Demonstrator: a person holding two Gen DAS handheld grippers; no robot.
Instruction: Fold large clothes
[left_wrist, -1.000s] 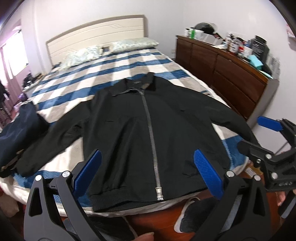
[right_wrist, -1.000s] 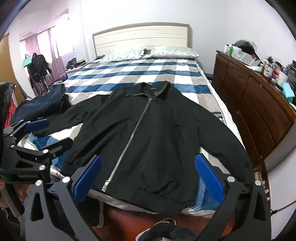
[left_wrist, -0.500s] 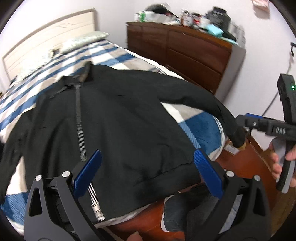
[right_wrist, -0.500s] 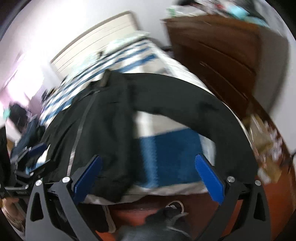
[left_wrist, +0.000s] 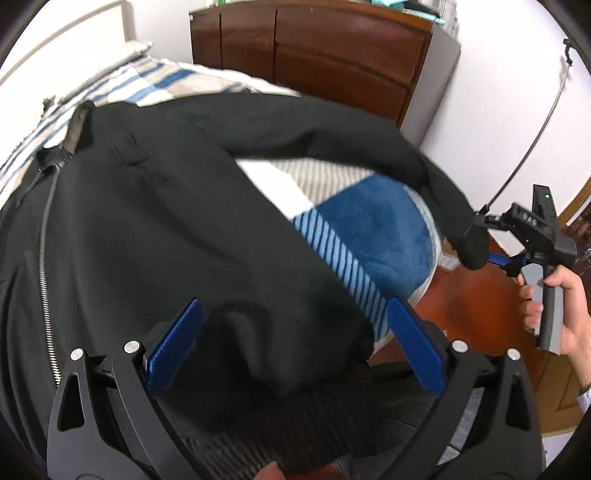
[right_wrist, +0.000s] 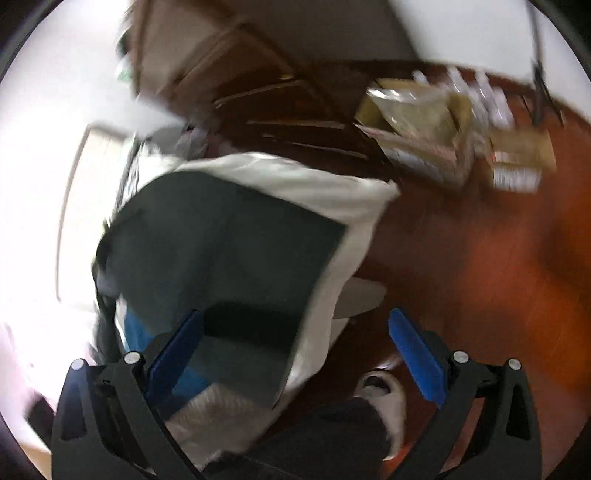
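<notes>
Your black zip-front jacket (left_wrist: 155, 229) lies spread face up on the blue, white and beige striped bedspread (left_wrist: 354, 229), its silver zipper (left_wrist: 44, 258) closed down the middle and the dark collar (left_wrist: 75, 125) pointing toward the headboard. The fabric is matte and slightly rumpled near the hem, which bunches over the bed's edge. The one sleeve (left_wrist: 436, 184) in view curves out and hangs off the corner of the bed.

Your left gripper (left_wrist: 295, 343) is released, its blue-padded fingers spread wide on either side of the hem corner. Your right gripper (right_wrist: 295, 354) is also spread apart in its own blurred view, above the bed corner and the reddish wooden floor (right_wrist: 498, 258). The left camera shows it at the sleeve's cuff (left_wrist: 474, 245); contact is unclear.
</notes>
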